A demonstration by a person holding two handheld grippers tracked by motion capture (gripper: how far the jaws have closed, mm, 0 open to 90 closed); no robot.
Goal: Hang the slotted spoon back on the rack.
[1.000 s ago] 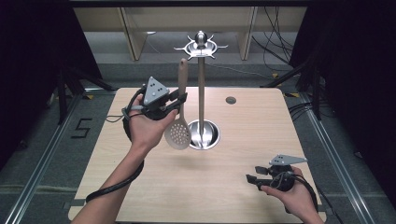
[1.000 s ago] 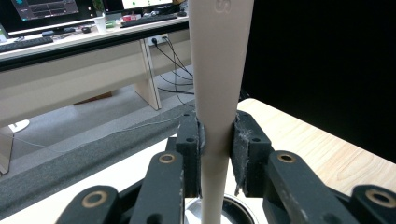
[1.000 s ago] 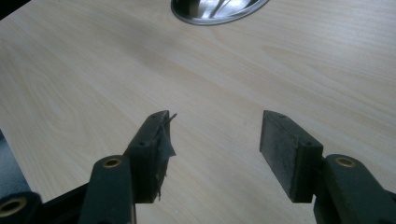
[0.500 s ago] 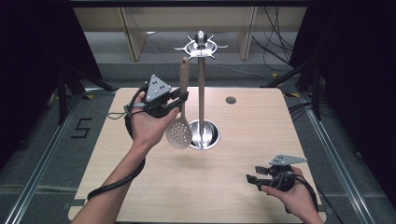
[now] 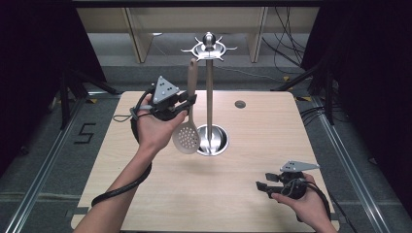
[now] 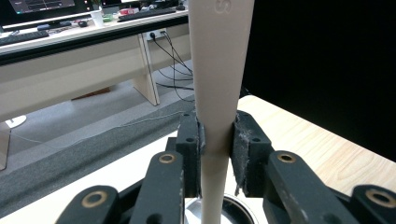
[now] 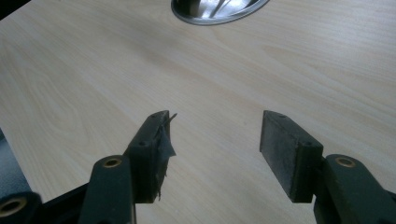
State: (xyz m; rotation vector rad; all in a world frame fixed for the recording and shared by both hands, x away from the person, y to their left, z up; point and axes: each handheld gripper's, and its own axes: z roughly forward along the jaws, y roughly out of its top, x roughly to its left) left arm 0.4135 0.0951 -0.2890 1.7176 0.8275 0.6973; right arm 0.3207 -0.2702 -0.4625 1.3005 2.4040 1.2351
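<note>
The left gripper (image 5: 187, 104) is clamped on the handle of a beige slotted spoon (image 5: 188, 130) — in the left gripper view both pads (image 6: 240, 140) press flat on the handle's sides, approx. midway up its length. The spoon hangs upright, perforated bowl down, in the air above the tabletop (image 5: 145, 199) toward the far-left part, just beside the pole of a chrome utensil stand (image 5: 209, 92). The stand's round base sits near the middle of the tabletop, a bit toward the far edge; its hook ring is at the top, w/ the handle tip close below it and to one side.

Progress, as a judgement: the pick-up is done and the spoon is raised next to the stand, but it isn't on a hook yet. What's left is prob. lifting the handle end to a hook, seating it, then letting go. Whether the handle has a hanging hole can't be told.

The right gripper (image 5: 262, 186) rests low near the tabletop's near-right corner, jaws apart w/ nothing between them — bare wood under them in the right gripper view.

Writing: a "5" is marked on the floor (image 5: 48, 145) left of the tabletop. Embossed marks at the handle's top in the left gripper view are cut off — not readable. No brand seen.
</note>
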